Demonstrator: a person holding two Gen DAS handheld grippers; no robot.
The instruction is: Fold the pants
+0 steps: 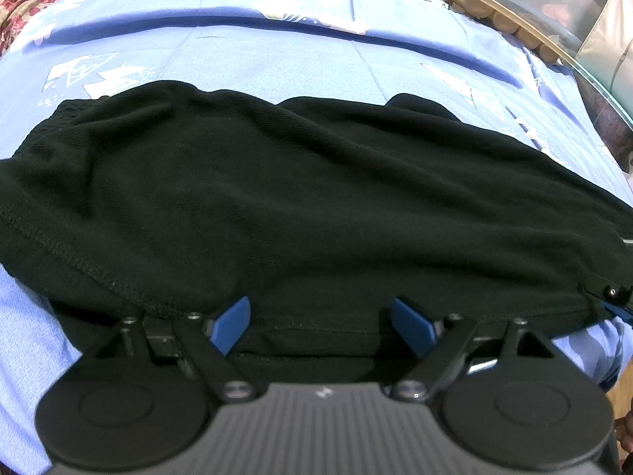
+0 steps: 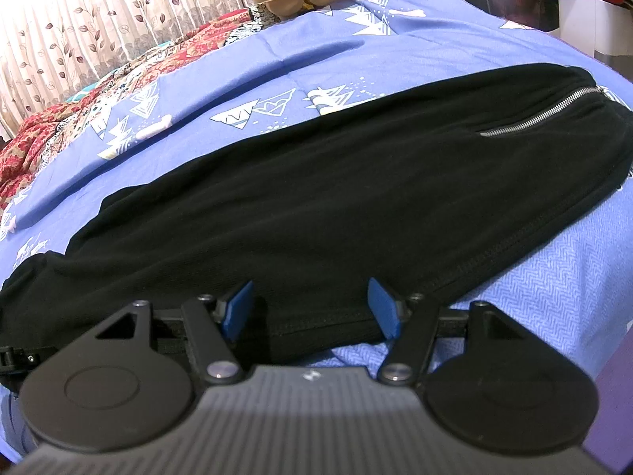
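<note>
While both grippers sit at the near hem of the black pants, lying lengthwise on the blue bedsheet, I judge a cross fold is next. My left gripper and right gripper are spread, pinching nothing; each must close on that edge. Beyond is open sheet

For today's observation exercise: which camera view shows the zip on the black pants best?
The right wrist view. The silver zip runs in full along the black pants, sharp against the dark cloth. The left wrist view shows at most a short pale glint at the far right edge of the pants.
</note>
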